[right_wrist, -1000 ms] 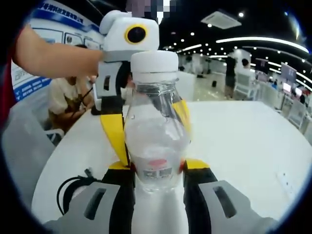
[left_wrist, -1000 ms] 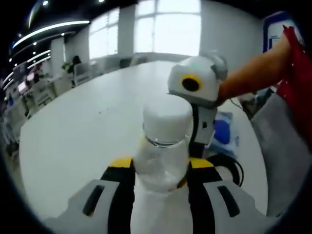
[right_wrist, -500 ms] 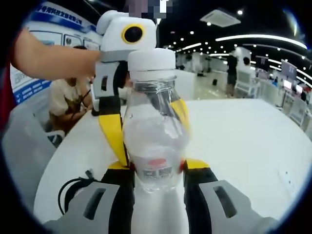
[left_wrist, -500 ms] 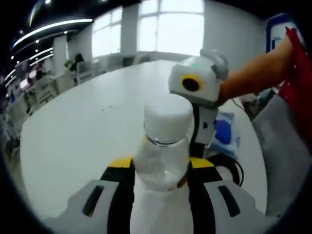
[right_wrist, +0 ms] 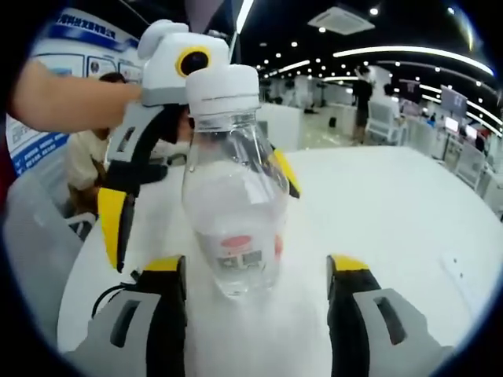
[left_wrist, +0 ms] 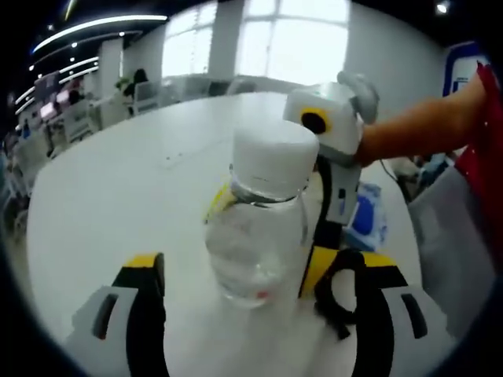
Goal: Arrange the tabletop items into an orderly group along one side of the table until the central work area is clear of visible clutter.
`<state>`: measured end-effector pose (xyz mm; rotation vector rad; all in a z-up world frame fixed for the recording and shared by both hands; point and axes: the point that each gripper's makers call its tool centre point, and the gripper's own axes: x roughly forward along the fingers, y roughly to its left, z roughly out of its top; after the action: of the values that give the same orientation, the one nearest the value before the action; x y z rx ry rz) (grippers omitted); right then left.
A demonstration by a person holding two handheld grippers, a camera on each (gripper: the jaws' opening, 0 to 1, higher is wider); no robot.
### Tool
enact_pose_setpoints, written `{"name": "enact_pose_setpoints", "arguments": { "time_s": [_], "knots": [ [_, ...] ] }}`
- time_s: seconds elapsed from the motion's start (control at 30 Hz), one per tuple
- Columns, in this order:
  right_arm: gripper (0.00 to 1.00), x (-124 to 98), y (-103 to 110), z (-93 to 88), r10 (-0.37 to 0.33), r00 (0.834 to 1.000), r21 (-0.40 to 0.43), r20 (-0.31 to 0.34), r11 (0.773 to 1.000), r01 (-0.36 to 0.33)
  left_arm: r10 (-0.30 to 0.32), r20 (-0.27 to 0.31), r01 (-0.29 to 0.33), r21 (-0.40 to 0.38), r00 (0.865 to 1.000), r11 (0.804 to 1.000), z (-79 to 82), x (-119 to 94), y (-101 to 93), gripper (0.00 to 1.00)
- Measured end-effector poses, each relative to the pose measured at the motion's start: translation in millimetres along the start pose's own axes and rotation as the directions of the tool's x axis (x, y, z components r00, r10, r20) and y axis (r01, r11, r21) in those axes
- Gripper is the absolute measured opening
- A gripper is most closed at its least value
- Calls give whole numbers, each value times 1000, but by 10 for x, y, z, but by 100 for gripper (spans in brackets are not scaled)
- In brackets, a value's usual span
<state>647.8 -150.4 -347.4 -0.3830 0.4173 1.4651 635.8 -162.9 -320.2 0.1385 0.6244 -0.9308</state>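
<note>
A clear plastic bottle (left_wrist: 259, 236) with a white cap stands between both grippers on the white table (left_wrist: 118, 181). In the left gripper view, my left gripper (left_wrist: 261, 265) is open, its yellow-tipped jaws wide on either side of the bottle and apart from it. Facing it from the far side, the right gripper (left_wrist: 267, 236) flanks the same bottle. In the right gripper view the bottle (right_wrist: 232, 212) leans slightly left. My right gripper (right_wrist: 255, 265) is open too, with a gap on each side. Behind the bottle, the left gripper (right_wrist: 196, 196) also has its jaws spread.
A person's arm (left_wrist: 416, 126) holds the right gripper. A black cable (left_wrist: 338, 302) loops on the table beside a blue-and-white packet (left_wrist: 365, 216). A grey bag (right_wrist: 31, 236) lies at the table edge. A white power strip (right_wrist: 460, 271) sits to the right. Someone sits behind (right_wrist: 86, 157).
Both grippers were shut on the bottle; both have now opened wide and let it go. The bottle stays between them, tilted a little.
</note>
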Motion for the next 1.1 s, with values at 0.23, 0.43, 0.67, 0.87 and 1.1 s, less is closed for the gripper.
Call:
{"name": "enact_pose_setpoints", "arguments": {
  "time_s": [0.23, 0.43, 0.67, 0.87, 1.1],
  "knots": [
    [89, -54, -13, 89, -11, 1000, -6, 28, 1000, 11, 7, 12, -7, -21, 1000, 1000, 9, -31, -13, 99],
    [94, -95, 34, 84, 0, 1000, -3, 21, 1000, 0, 11, 10, -11, -16, 1000, 1000, 20, -53, -46, 99],
    [98, -211, 71, 101, 5, 1000, -8, 19, 1000, -4, 27, 13, -27, -11, 1000, 1000, 32, -110, -70, 99],
    [99, -353, 48, 64, -16, 1000, -10, 7, 1000, 16, 56, 35, -55, -30, 998, 998, 24, -210, -57, 99],
    [99, -567, 69, 141, -38, 999, -32, 27, 999, 38, 81, 60, -78, -51, 995, 996, 17, -320, -126, 99]
  ]
}}
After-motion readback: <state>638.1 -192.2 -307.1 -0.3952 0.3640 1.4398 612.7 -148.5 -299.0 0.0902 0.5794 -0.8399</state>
